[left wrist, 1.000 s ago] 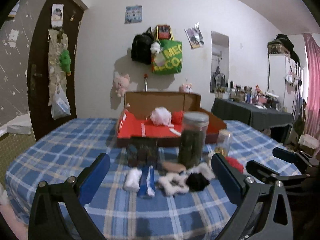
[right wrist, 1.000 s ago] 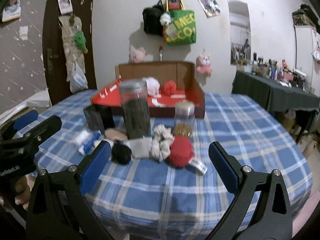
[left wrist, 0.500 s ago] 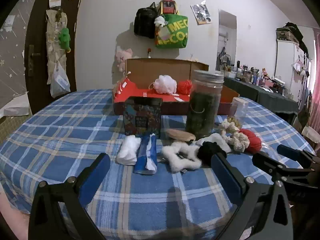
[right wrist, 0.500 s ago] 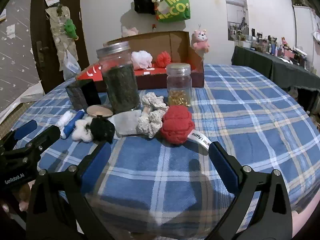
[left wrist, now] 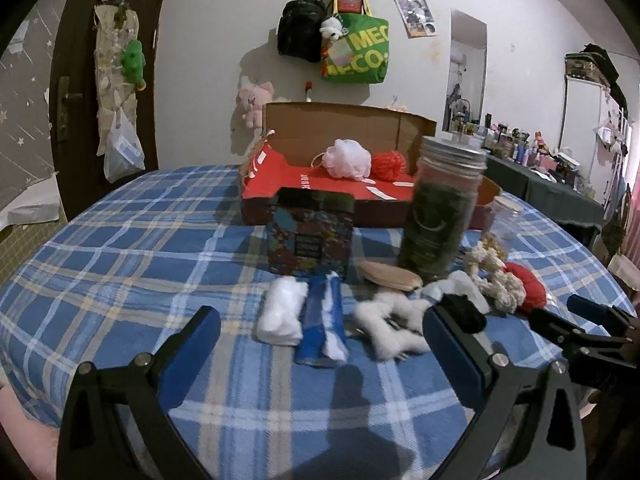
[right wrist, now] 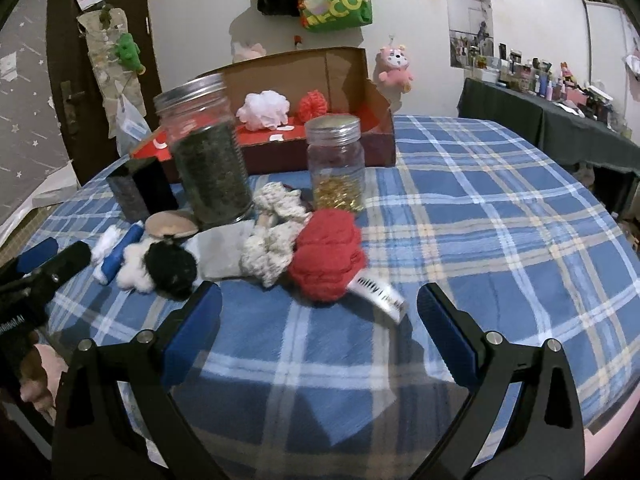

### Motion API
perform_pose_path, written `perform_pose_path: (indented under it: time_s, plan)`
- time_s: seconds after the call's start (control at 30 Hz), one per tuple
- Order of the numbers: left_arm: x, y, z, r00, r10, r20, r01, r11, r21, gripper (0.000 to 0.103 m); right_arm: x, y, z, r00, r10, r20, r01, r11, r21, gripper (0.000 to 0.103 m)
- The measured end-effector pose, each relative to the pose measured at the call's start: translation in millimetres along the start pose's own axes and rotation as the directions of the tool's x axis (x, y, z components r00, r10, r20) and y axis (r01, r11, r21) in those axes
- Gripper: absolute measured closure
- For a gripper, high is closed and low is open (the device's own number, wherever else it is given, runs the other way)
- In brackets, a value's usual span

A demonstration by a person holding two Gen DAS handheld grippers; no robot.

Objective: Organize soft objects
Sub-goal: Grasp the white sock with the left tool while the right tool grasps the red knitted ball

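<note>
Left tongs [left wrist: 320, 354]: spread wide and holding nothing, hovering low over the near edge of the surface [left wrist: 120, 240], lined up on the white and blue pieces.
Right tongs [right wrist: 318, 320]: also wide apart and empty, poised just short of the red knit bundle [right wrist: 326, 254].
Soft row, left end: a white roll [left wrist: 280, 314] lies right beside a blue-and-white roll [left wrist: 324, 320], both flat on the blue plaid cloth.
Soft row, middle: a white fluffy scrunchie [left wrist: 394, 326] and a black fluffy ball [right wrist: 170, 266] sit touching, with a grey cloth [right wrist: 222, 250] just behind.
Soft row, right end: a cream knit scrunchie [right wrist: 272, 248] presses against the red knit bundle, whose white tag [right wrist: 380, 298] sticks out toward the camera.
Hard things behind: a tall jar with dark contents [right wrist: 208, 156], a smaller jar with golden bits [right wrist: 338, 164], a dark patterned tin [left wrist: 310, 236] and a flat tan disc [left wrist: 390, 276], all upright or flat just behind the row.
Box: an open cardboard box with a red inside [left wrist: 272, 188] stands further back, and there's a white mesh puff [left wrist: 347, 153] next to a red yarn ball [left wrist: 390, 164] inside it.
Cross view: the left tongs show at the left edge of the right camera, beside the white roll.
</note>
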State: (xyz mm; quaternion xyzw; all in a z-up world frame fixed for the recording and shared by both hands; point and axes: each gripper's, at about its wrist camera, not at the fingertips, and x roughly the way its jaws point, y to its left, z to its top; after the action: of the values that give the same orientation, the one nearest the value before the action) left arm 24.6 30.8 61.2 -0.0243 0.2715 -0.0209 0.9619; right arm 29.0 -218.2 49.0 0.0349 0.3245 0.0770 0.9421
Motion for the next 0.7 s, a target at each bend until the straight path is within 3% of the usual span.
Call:
perform_pose_path:
  time_s: [0.2, 0.4, 0.7]
  plan:
    - [13.4, 22.3, 14.7, 0.997, 0.061, -0.050, -0.060, 0.998, 0.022, 0.000, 7.0, -21.4, 13.2, 0.999, 0.028, -0.018, -0.027, 0.997, 0.067, 0.003]
    - [27.9, 52.5, 21.4, 0.989, 0.105, -0.105, -0.108, 0.994, -0.024, 0.000, 18.9, -41.8, 23.2, 0.997, 0.064, -0.035, -0.057, 0.983, 0.177, 0.003]
    - [47.6, 56.8, 14.9, 0.976, 0.071, -0.204, -0.070, 0.997, 0.014, 0.004, 39.9, -41.5, 25.8, 0.993, 0.045, -0.111, -0.026, 0.985, 0.174, 0.004]
